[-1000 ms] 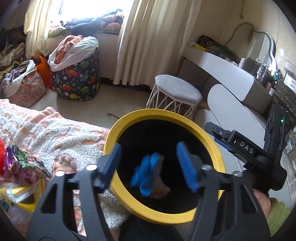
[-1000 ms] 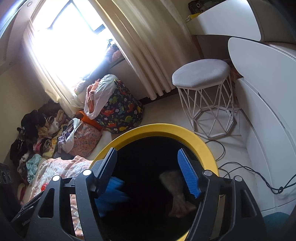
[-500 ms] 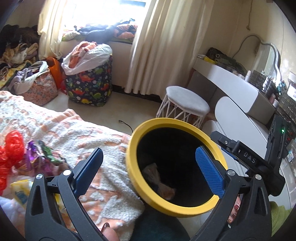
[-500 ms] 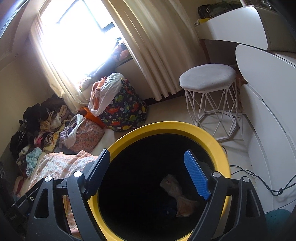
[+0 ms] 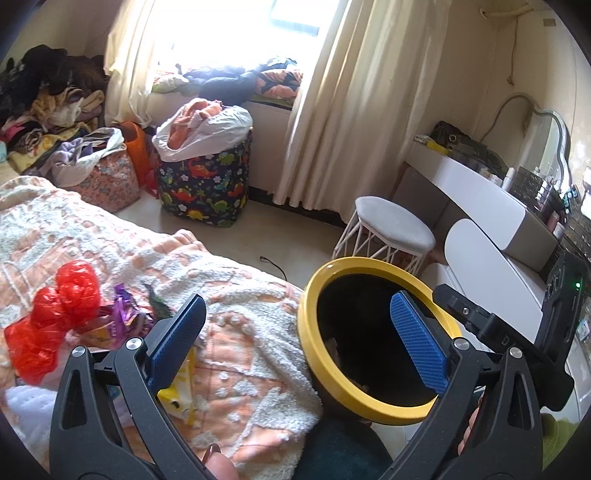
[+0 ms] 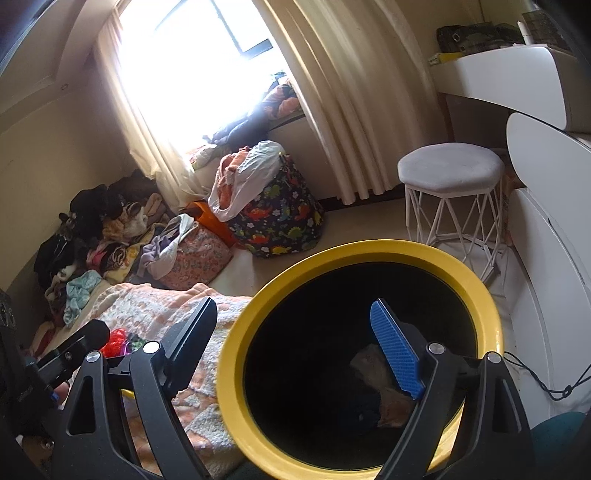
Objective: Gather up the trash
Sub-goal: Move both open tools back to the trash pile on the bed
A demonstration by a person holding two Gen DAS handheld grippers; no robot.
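A bright window (image 5: 255, 33) is set in the far wall, and strong daylight is let in between long cream curtains (image 5: 354, 107). Bedding and clothes are heaped on the sill (image 5: 236, 79) below it. A dinosaur-print laundry bag (image 5: 203, 188), stuffed full, is stood on the pale floor (image 5: 258, 236) under the window, with a floral bag (image 5: 107, 181) just to its left and a pile of clothes (image 5: 40, 107) stacked in the far left corner. At the right, a white wire-legged stool (image 5: 391, 229) is placed near a white dressing table (image 5: 476, 192), on which a mirror (image 5: 543, 136) is mounted. The near left is filled by a bed covered with an orange-and-white blanket (image 5: 229, 314).
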